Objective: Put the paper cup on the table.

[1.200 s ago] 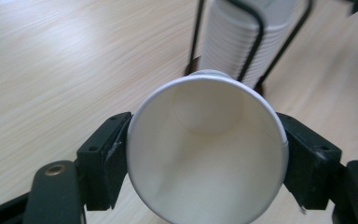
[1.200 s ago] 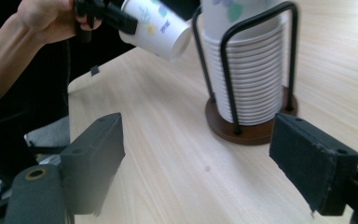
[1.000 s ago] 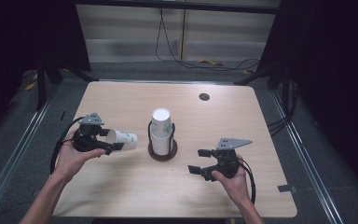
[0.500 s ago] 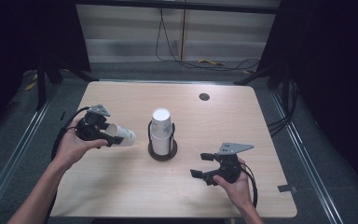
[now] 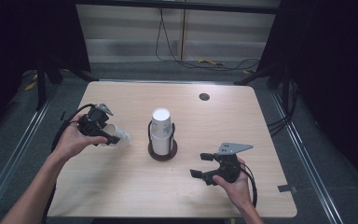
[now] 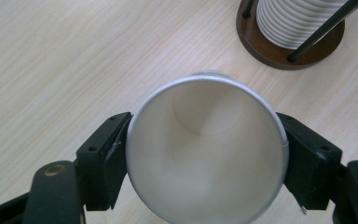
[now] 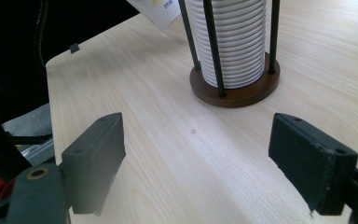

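A pale wooden bench [image 5: 121,196] is seen from above, with a person's two forearms entering from the bottom edge of the frame. At centre left, the left claw [image 5: 103,133] is clamped on a single white paper cup [image 5: 117,136], which is held on its side just above the bench; in the left gripper view the pads are pressed against opposite sides of the cup's rim [image 6: 207,150], its open mouth turned toward the camera, probably so that it can be set down or turned upright. At the middle of the frame, a stack of white cups [image 5: 161,129] is kept upright by thin black rods on a round dark wooden holder [image 5: 162,151], well apart from the held cup. At lower right, the right claw [image 5: 200,164] is held low over the bench with nothing between its jaws; they stand apart though they have just been closing a little, and it is pointed toward the holder, seemingly kept ready.
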The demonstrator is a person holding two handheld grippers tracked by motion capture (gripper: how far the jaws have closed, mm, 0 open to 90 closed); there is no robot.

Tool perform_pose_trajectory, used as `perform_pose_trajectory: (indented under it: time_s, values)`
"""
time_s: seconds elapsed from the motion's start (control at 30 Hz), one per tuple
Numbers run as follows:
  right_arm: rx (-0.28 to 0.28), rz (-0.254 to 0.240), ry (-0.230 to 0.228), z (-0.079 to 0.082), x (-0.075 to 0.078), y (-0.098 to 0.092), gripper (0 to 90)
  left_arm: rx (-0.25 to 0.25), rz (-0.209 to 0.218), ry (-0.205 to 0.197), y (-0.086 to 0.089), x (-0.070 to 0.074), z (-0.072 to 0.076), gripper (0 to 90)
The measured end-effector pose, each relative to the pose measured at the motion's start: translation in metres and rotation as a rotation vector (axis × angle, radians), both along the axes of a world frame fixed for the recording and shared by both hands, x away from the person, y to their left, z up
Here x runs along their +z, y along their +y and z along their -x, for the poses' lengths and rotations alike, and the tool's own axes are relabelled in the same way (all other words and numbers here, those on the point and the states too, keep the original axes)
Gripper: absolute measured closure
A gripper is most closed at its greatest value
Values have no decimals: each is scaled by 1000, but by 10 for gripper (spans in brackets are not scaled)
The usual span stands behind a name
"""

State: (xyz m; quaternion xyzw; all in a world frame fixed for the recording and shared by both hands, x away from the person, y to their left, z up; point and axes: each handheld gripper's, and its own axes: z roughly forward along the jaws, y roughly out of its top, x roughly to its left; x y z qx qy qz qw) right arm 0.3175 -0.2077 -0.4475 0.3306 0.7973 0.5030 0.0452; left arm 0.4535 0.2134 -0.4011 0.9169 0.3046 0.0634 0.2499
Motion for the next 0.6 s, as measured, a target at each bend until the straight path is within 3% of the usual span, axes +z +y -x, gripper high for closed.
perform_pose_trajectory:
  time_s: [0.07, 0.2, 0.4, 0.5, 0.53, 0.6]
  values:
    - [-2, 1, 2, 0, 0, -1, 184, 5, 7, 11, -1, 0, -2, 255]
    - [-5, 0, 5, 0, -1, -2, 186, 11, -40, 20, -10, -6, -4, 253]
    - [3, 2, 2, 0, -1, 0, 194, 13, -70, 38, -20, -11, -7, 251]
    - [4, 2, 3, 0, -1, 0, 194, 18, -114, 25, -22, -10, -8, 247]
    - [3, 3, 3, 0, -1, 0, 193, 27, -100, 35, -23, -10, -7, 245]
    - [2, 2, 7, 0, -1, 0, 192, -2, -128, 50, -26, -10, -8, 242]
